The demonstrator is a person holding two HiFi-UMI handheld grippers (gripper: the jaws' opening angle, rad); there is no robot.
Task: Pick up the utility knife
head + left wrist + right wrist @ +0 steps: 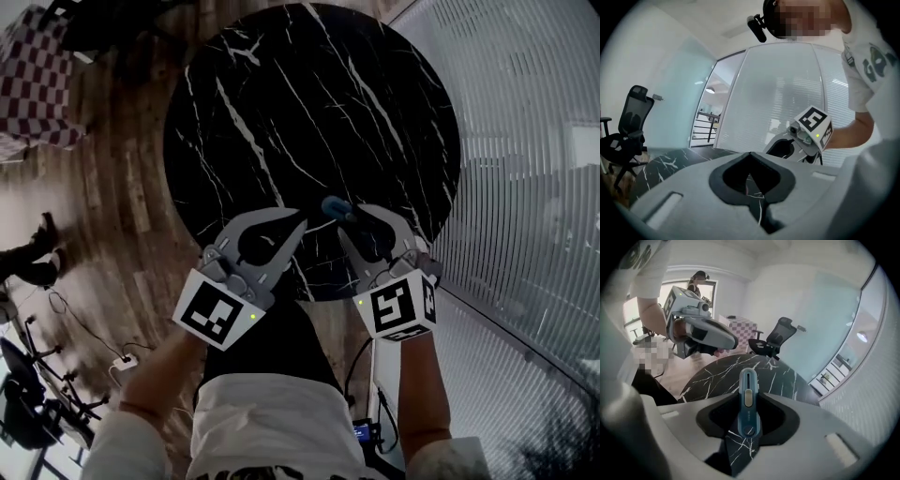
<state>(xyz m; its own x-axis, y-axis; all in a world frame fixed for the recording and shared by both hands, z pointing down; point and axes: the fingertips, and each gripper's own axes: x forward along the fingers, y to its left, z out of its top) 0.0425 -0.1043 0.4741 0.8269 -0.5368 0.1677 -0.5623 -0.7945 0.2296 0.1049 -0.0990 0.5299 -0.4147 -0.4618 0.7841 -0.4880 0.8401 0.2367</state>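
Observation:
The blue utility knife (748,383) with a pale slider stands upright between the jaws of my right gripper (749,401), which is shut on its handle. In the head view the knife (335,207) pokes out of the right gripper (352,219), held in the air above the near edge of the round black marble table (309,103). My left gripper (300,220) hovers beside it on the left, jaws closed tip to tip with nothing between them. The left gripper view shows its own shut jaws (750,154) and the right gripper (806,136) further off.
A glass wall with blinds (525,141) runs along the table's right side. A checkered seat (37,84) and a black office chair (776,341) stand beyond the table. Cables and a power strip (122,361) lie on the wooden floor at left.

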